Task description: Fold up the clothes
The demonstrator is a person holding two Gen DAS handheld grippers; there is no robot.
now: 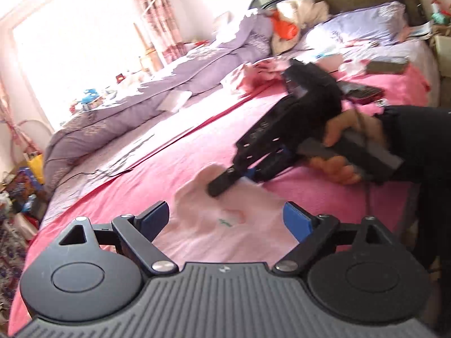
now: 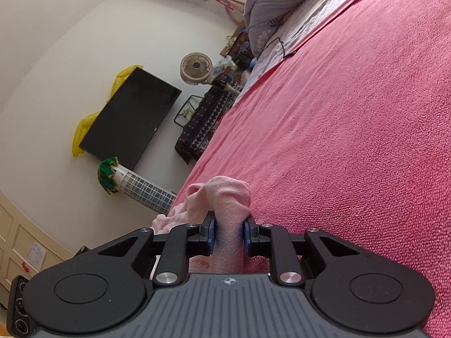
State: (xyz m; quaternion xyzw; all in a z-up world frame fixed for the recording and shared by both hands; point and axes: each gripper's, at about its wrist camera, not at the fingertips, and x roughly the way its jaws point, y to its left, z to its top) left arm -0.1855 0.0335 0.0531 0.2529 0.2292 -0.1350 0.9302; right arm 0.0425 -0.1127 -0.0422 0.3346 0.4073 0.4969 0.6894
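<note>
A pale pink garment (image 1: 225,225) with a small green mark lies on the pink bedspread (image 1: 169,174). My left gripper (image 1: 225,219) is open just above it, its blue pads on either side of the cloth. In the left wrist view my right gripper (image 1: 217,188) comes in from the right and its tips meet the garment's far edge. In the right wrist view my right gripper (image 2: 229,236) is shut on a bunched fold of the pink garment (image 2: 228,197), held low over the bedspread (image 2: 352,140).
A purple quilt (image 1: 126,107) lies along the bed's left side, with pillows (image 1: 358,25) and loose clothes (image 1: 253,76) near the headboard. A phone (image 1: 363,93) lies on the bed. A TV (image 2: 129,118), fans (image 2: 196,69) and a patterned bench (image 2: 203,124) stand beyond the bed's foot.
</note>
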